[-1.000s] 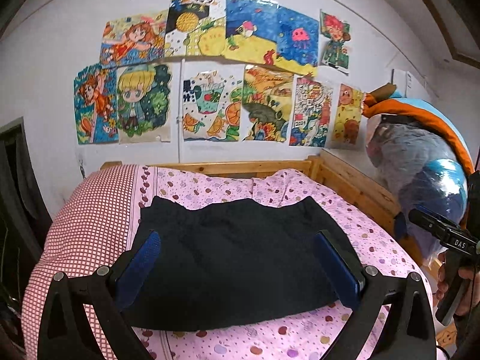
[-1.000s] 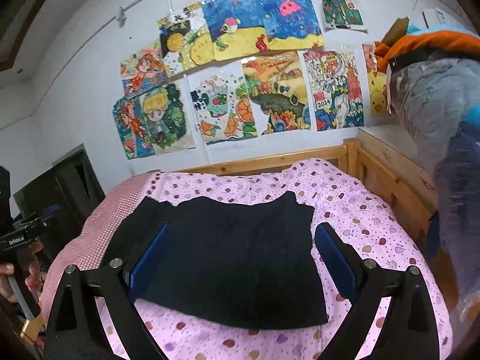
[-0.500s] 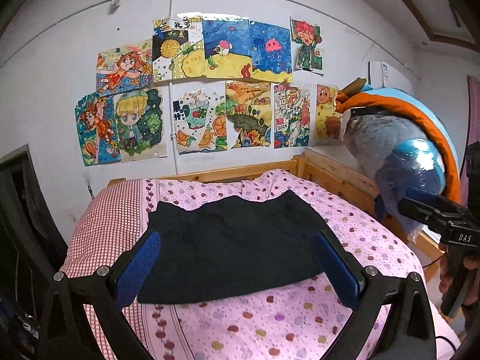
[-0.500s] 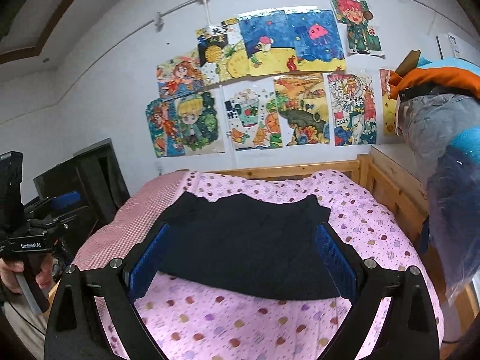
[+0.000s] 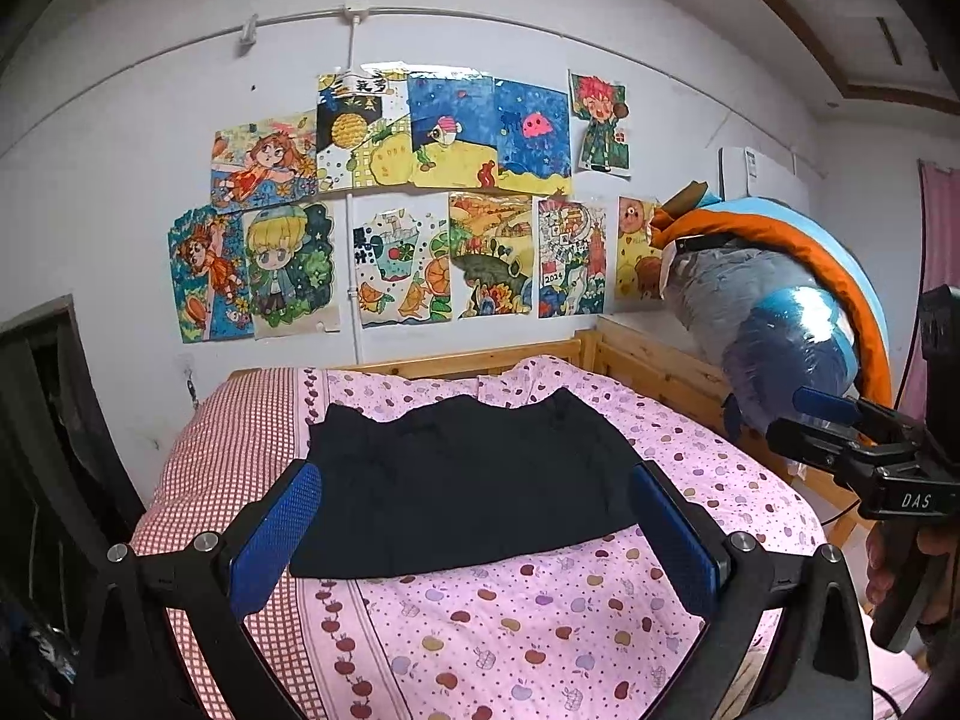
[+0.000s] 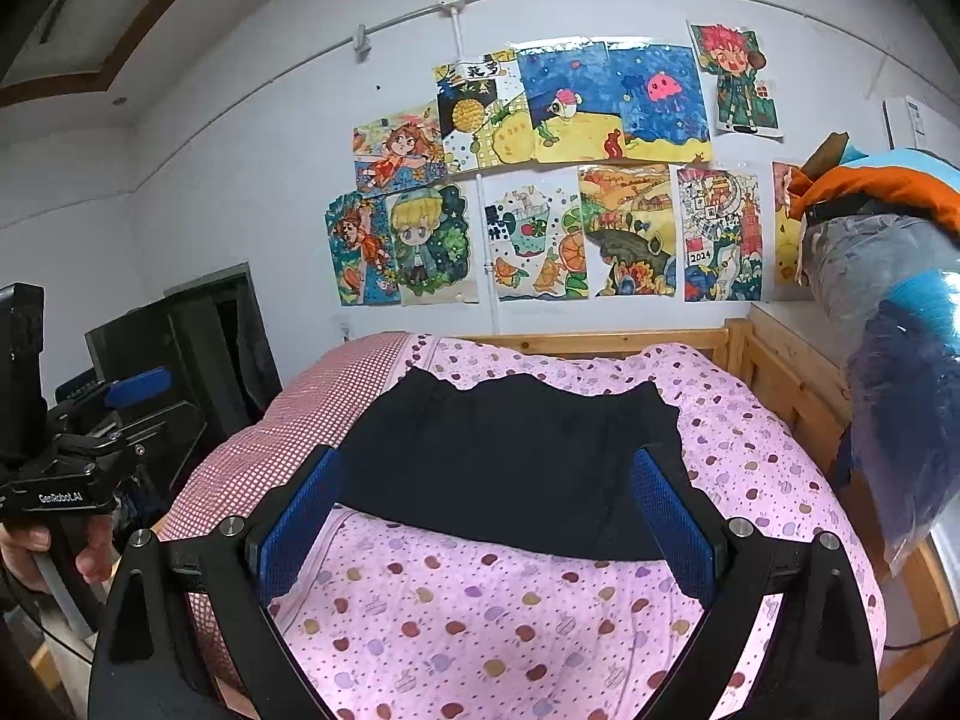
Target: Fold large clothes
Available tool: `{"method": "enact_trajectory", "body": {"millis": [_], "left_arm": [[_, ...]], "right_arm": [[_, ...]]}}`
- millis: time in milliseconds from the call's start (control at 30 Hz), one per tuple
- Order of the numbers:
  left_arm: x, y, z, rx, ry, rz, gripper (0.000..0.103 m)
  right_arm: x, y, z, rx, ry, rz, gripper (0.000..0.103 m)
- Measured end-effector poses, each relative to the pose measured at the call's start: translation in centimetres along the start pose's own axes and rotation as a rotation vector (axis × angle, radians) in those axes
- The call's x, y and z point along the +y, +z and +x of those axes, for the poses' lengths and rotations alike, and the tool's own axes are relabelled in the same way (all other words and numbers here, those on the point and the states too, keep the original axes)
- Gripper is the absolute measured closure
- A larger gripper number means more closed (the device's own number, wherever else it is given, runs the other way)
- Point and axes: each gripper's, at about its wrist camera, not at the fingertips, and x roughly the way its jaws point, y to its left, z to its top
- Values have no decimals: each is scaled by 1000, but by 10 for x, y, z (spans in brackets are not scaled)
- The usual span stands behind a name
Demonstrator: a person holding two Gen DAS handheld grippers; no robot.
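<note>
A black garment (image 5: 462,480) lies folded flat into a rough rectangle on the pink apple-print bed cover (image 5: 510,630); it also shows in the right wrist view (image 6: 510,462). My left gripper (image 5: 474,522) is open and empty, held above the near part of the bed, short of the garment. My right gripper (image 6: 489,510) is open and empty, also back from the garment's near edge. The right gripper shows at the right edge of the left wrist view (image 5: 852,450), and the left gripper at the left edge of the right wrist view (image 6: 90,438).
A wooden bed frame (image 5: 654,360) runs along the back and right side. Bagged clothes and an orange-blue bundle (image 5: 774,312) hang at the right. A red-checked sheet (image 5: 240,438) covers the bed's left side. Dark furniture (image 6: 198,360) stands left. Drawings (image 5: 420,210) cover the wall.
Both grippers have pulled back and up from the garment, so more of the pink cover shows in front of it. The garment has not moved. Both stayed open.
</note>
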Motion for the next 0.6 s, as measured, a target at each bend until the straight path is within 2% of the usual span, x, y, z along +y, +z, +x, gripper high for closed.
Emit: {"method": "enact_trajectory", "body": {"millis": [300,600], "left_arm": [[15,-29,-10,7,-2,-40,0],[21,-79,-1,3,61,-39,0]], "right_arm": [[17,-22,-6,0,-6,-4,9],[22,-62,9,25,-25,15,9]]}}
